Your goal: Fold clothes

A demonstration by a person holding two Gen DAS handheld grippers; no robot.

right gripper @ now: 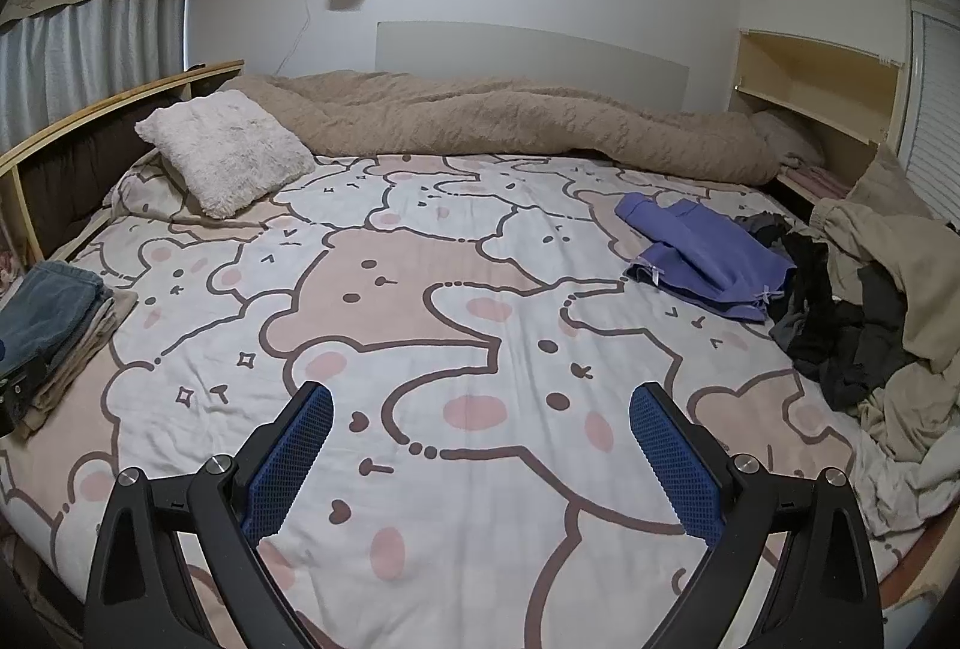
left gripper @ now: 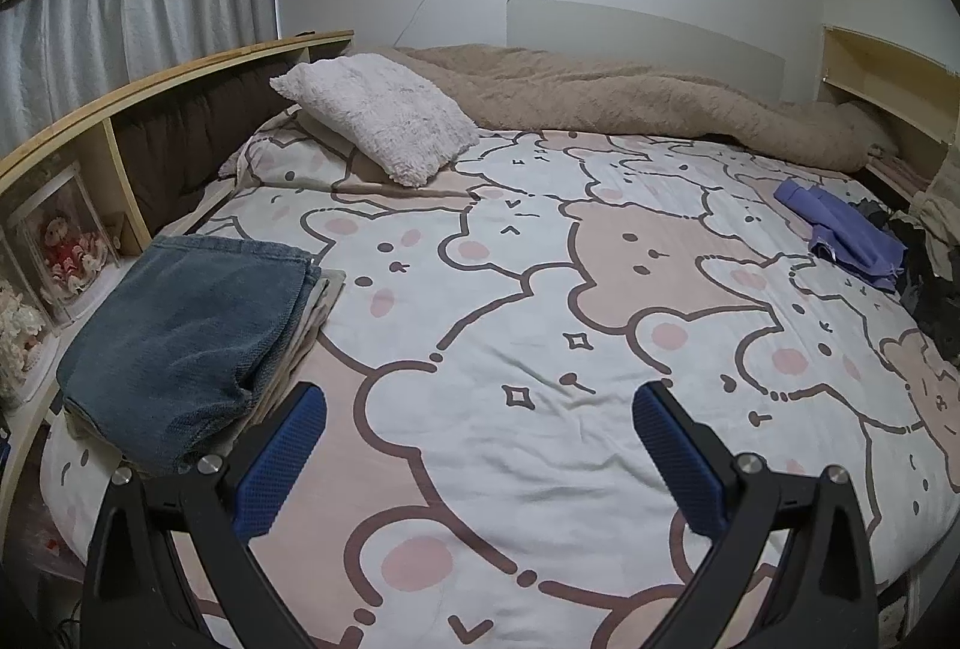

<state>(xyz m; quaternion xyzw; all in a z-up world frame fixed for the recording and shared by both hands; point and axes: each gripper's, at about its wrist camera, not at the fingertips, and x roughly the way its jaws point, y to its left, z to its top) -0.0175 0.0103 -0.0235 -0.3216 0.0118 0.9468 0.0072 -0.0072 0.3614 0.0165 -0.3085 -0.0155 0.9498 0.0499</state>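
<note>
A stack of folded clothes topped by a blue-grey piece (left gripper: 180, 337) lies at the bed's left edge; it also shows in the right wrist view (right gripper: 54, 313). A purple garment (right gripper: 702, 253) lies unfolded at the right, also in the left wrist view (left gripper: 840, 235). A heap of dark and beige unfolded clothes (right gripper: 870, 313) lies at the right edge. My left gripper (left gripper: 480, 397) is open and empty above the sheet, right of the folded stack. My right gripper (right gripper: 480, 397) is open and empty above the middle of the bed.
The bed has a bear-print sheet (right gripper: 420, 289). A fluffy white pillow (right gripper: 228, 150) and a rolled tan blanket (right gripper: 540, 120) lie at the back. A wooden shelf headboard (left gripper: 120, 120) runs along the left, with shelves (right gripper: 828, 84) at the right.
</note>
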